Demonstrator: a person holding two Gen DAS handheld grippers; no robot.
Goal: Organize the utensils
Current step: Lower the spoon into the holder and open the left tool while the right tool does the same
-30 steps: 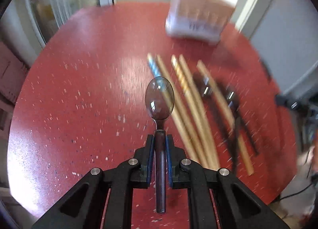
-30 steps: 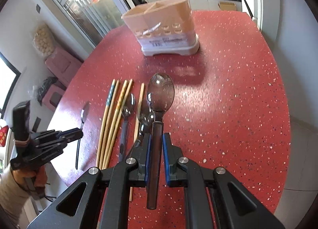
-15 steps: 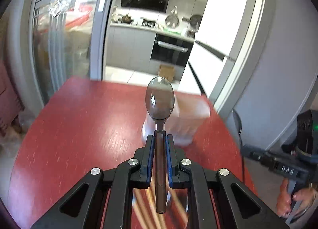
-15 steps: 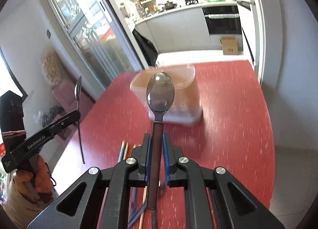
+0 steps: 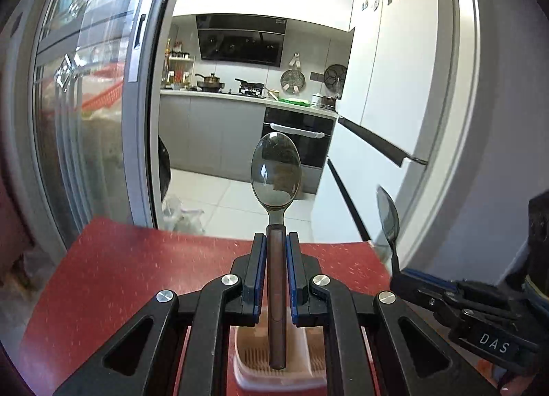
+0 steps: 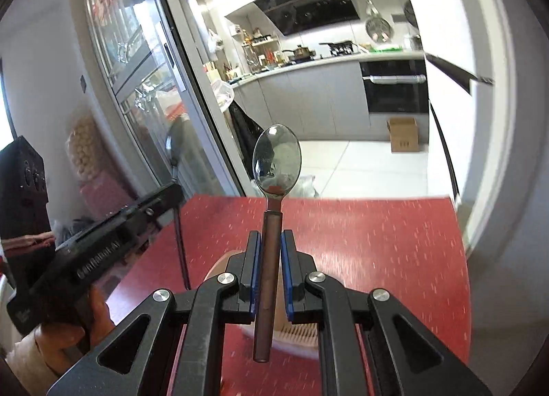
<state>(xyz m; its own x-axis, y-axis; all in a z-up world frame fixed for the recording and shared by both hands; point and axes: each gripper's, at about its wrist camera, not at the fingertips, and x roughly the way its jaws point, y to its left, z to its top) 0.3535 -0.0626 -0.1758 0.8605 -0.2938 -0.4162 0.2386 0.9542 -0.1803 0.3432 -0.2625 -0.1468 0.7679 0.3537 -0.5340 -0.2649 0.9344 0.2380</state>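
My left gripper (image 5: pixel 276 241) is shut on the brown handle of a steel spoon (image 5: pixel 276 169), bowl pointing up and away. Right below its jaws sits the pinkish utensil holder (image 5: pixel 310 360), mostly hidden by the fingers. My right gripper (image 6: pixel 269 240) is likewise shut on a second spoon (image 6: pixel 276 162) with a brown handle, above the same holder (image 6: pixel 298 332). Each gripper shows in the other's view: the right gripper (image 5: pixel 398 270) at the right edge with its spoon (image 5: pixel 388 216), the left gripper (image 6: pixel 173 190) at the left with its spoon (image 6: pixel 175 147).
The red speckled table (image 5: pixel 113 269) ends just ahead; past its far edge (image 6: pixel 360 197) lie a tiled floor and a kitchen. A glass sliding door (image 5: pixel 89 114) stands at the left, a white fridge (image 5: pixel 394 87) at the right. A hand (image 6: pixel 51 348) holds the left gripper.
Both grippers have risen and swung forward with their spoons, from over the chopsticks and spoons lying on the table to above the utensil holder. The views have tilted up towards the kitchen.
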